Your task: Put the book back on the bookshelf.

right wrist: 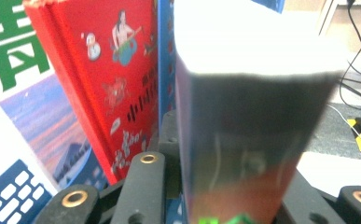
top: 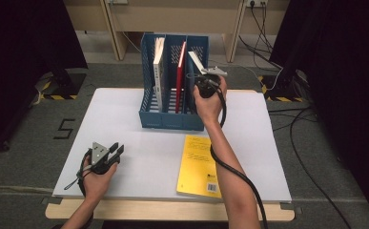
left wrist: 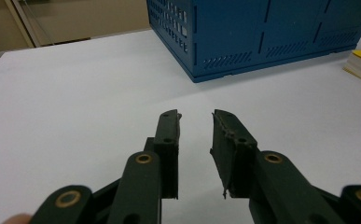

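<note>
Right hand-held gripper [top: 202, 75] is at the blue file rack [top: 148, 102], at the rightmost compartment, clamped on the top of a grey-covered book [top: 195, 61]. In the right gripper view the book [right wrist: 248, 135] sits straight between the jaws, at 12 o'clock from the camera, no visible gap. Grip looks light and may be easing off, my read only.

Key relation: the book's long axis runs up and down, tilted, top edge leaning toward 11 o'clock in the high view, lower part inside the compartment. Gripper holds it from the 5 o'clock side. Red book [top: 180, 76] stands in the middle compartment just beside it, white book [top: 158, 71] in the left one.

Left hand-held gripper [top: 117, 151] rests on the desk [top: 125, 114] at 7 o'clock from the rack, jaws partly apart, nothing between them. Yellow book [top: 199, 164] lies flat at 6 o'clock from the rack, nearer the right arm.
</note>
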The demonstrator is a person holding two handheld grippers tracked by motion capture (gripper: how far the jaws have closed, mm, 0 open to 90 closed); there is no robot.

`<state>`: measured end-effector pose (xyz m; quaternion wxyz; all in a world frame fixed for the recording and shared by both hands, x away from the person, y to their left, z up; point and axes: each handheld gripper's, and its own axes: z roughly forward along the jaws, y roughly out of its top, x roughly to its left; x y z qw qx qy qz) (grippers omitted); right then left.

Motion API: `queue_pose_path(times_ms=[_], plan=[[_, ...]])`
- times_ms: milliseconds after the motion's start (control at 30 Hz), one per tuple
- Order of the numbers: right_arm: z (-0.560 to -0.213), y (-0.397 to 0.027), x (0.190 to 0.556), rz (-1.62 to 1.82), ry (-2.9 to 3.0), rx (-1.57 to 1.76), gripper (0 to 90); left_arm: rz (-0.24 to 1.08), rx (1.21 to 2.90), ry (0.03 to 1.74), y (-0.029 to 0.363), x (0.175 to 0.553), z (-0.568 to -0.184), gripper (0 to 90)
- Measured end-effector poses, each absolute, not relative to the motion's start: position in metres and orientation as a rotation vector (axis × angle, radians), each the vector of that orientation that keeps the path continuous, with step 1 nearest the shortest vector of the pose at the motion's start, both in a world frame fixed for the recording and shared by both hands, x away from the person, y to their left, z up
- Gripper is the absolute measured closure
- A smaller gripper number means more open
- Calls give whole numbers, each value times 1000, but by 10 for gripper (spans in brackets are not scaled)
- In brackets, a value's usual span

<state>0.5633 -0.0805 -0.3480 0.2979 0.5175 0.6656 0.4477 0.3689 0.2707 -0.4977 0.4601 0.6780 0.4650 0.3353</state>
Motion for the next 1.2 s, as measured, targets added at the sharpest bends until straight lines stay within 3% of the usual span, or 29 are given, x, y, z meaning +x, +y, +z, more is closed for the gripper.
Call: queue_pose_path(times_ms=[400,1200], plan=[[-354,-78,546,1204,1774,1366,707,809,1652,1155,272,368,-498,708],[-345,-88,533,1265,1759,1402,509,814,1658,1154,272,368,-498,705]])
